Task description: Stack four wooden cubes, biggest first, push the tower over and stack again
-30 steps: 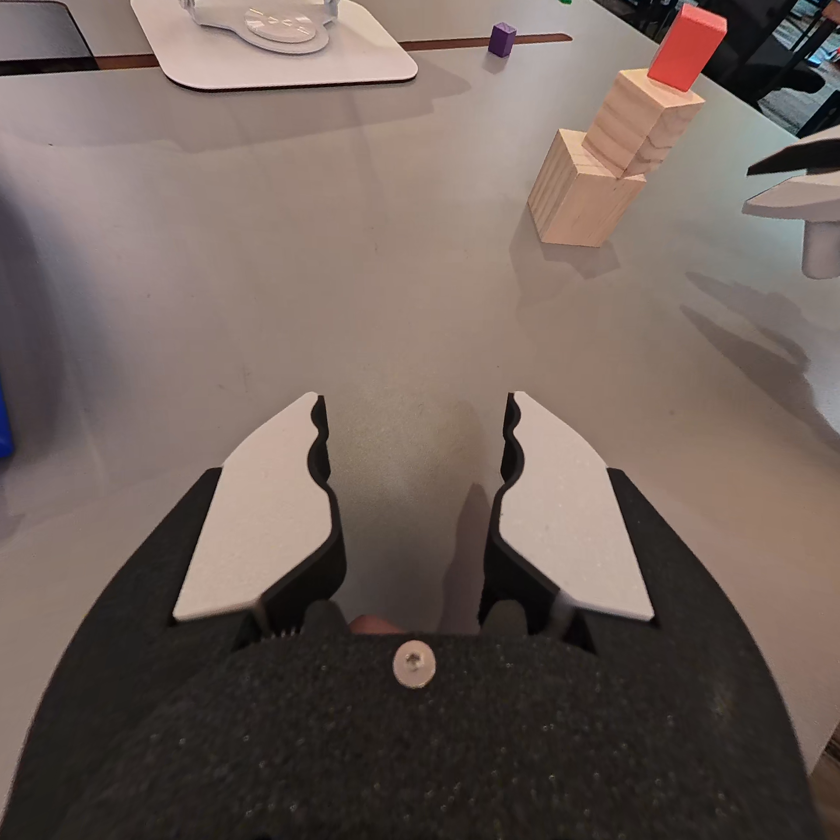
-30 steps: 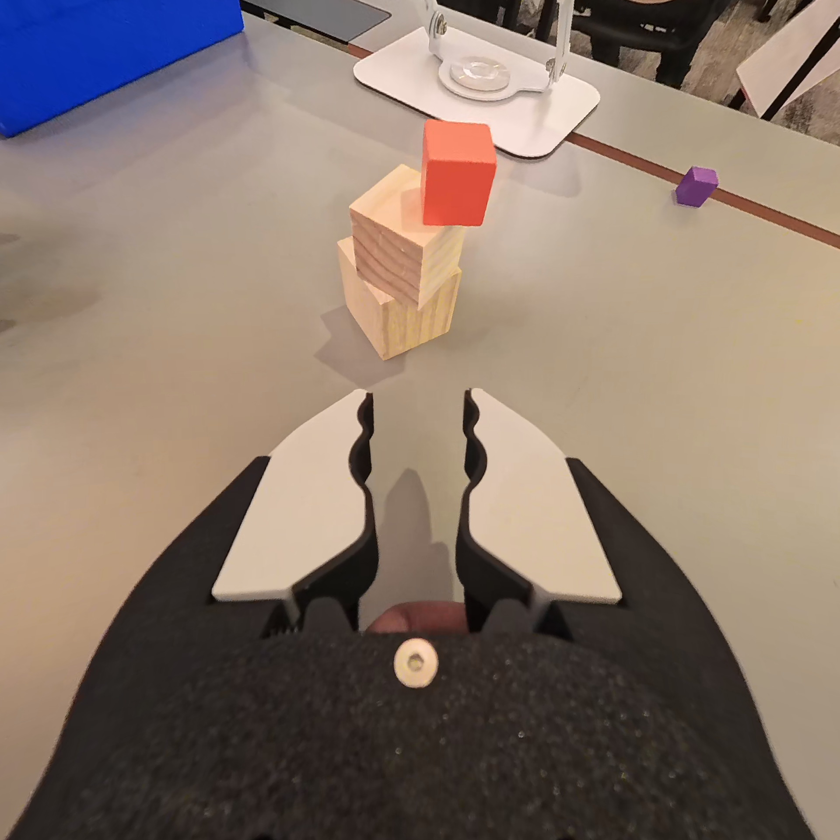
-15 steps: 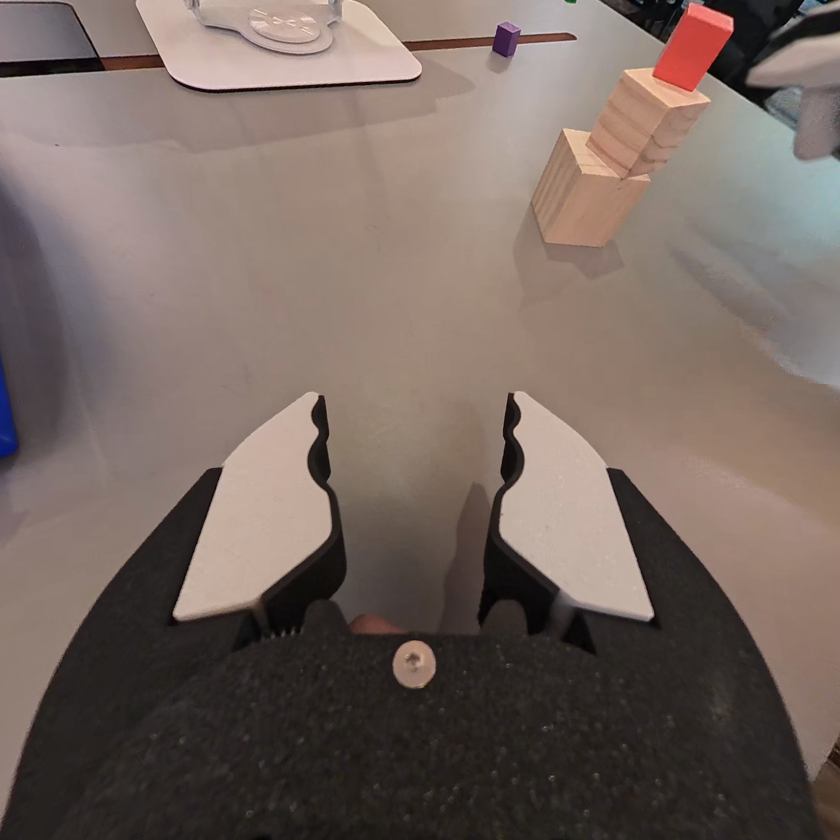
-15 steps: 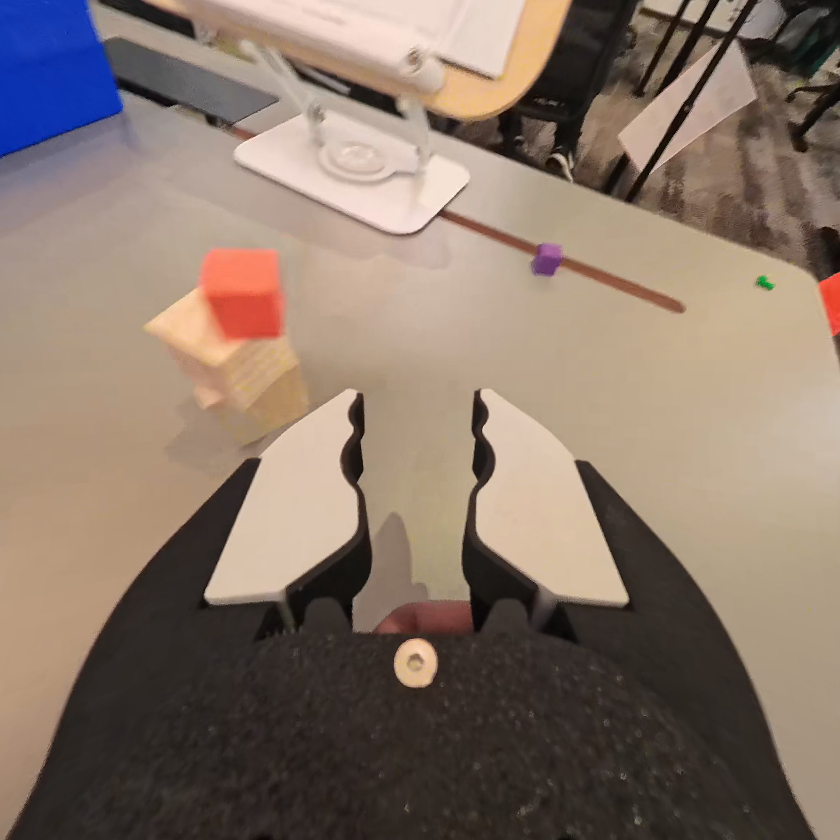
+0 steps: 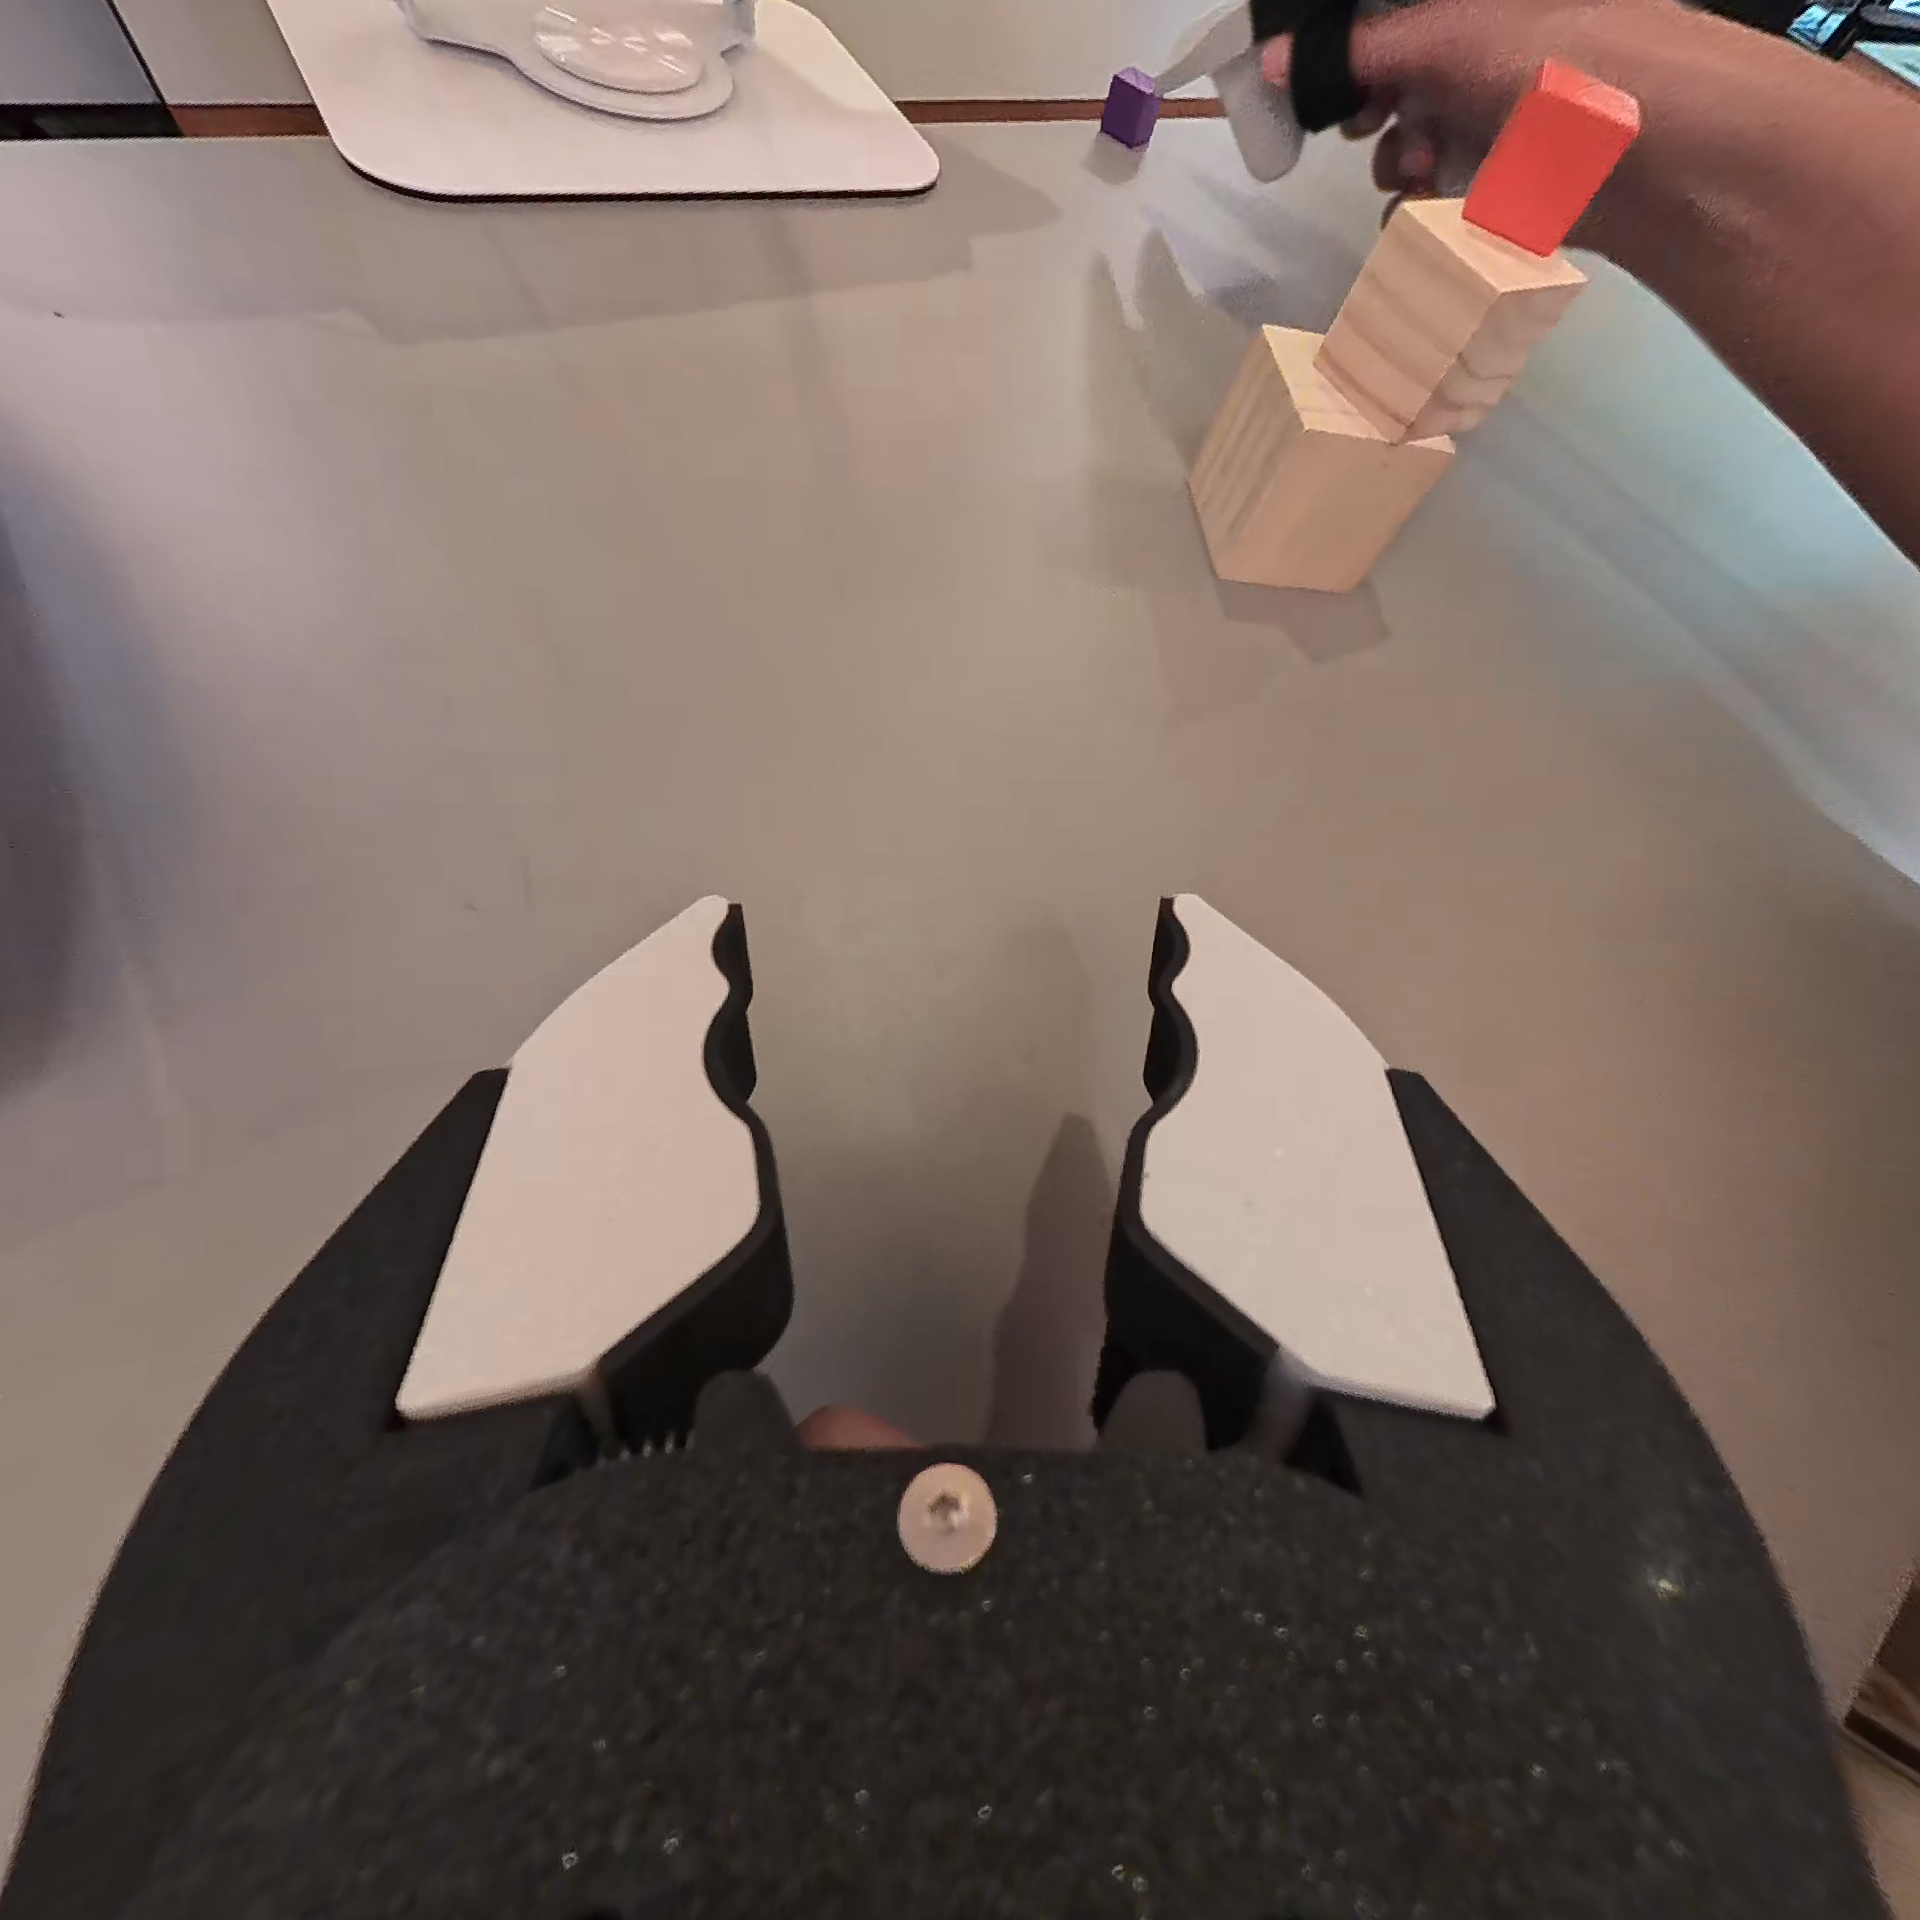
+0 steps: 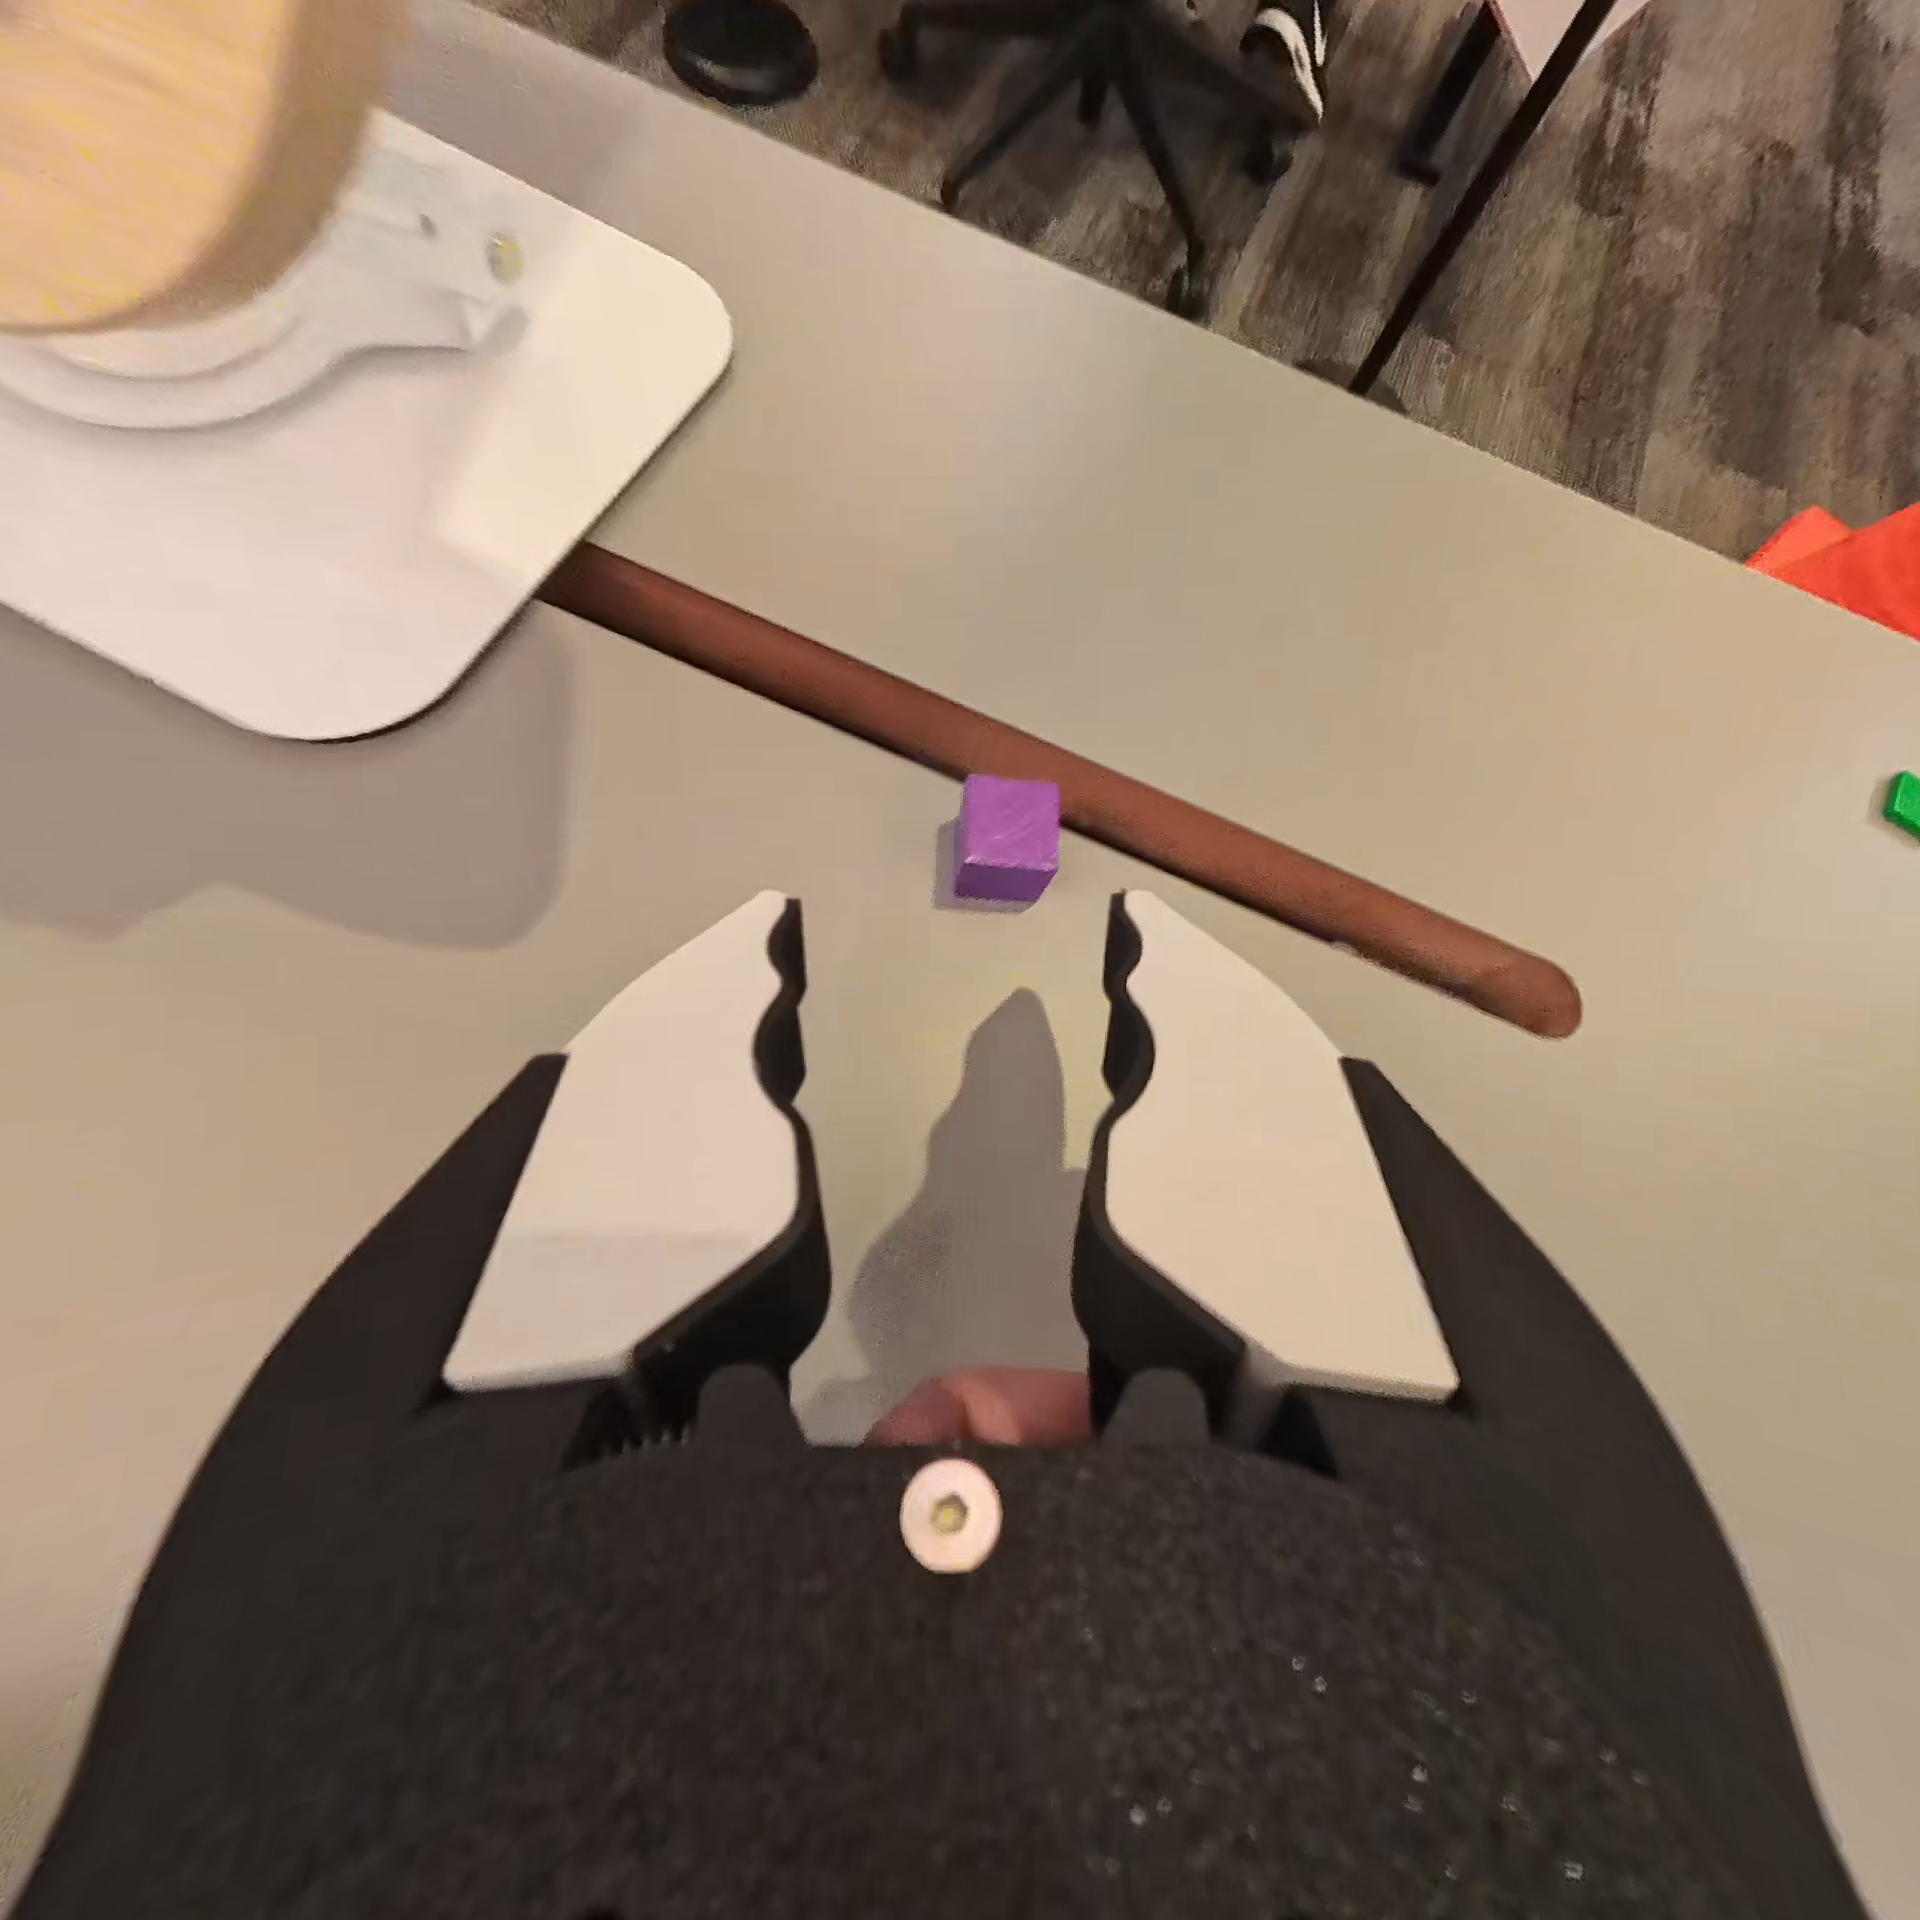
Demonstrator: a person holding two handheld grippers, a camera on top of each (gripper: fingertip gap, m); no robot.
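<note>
In the left wrist view a tower stands at the right: a large pale wooden cube [image 5: 1299, 488], a smaller pale cube [image 5: 1455, 322] on it, and a red cube [image 5: 1548, 156] on top. A small purple cube [image 5: 1130, 104] sits on the table behind it. My left gripper [image 5: 945, 914] is open and empty, low over the table, far from the tower. In the right wrist view my right gripper [image 6: 956, 909] is open and empty, just short of the purple cube [image 6: 1006, 836]. The right gripper [image 5: 1262, 130] and the arm holding it also show in the left wrist view beside the purple cube.
A white stand base [image 5: 623, 114] sits at the back of the grey table [image 5: 727, 623]; it also shows in the right wrist view [image 6: 312, 499]. A brown strip [image 6: 1143, 810] runs behind the purple cube. A green piece [image 6: 1901, 800] lies far right. The table's far edge and office chairs lie beyond.
My right gripper has swung away from the tower to the far side of the table and now points at the purple cube, jaws slightly wider. My left gripper has hardly moved.
</note>
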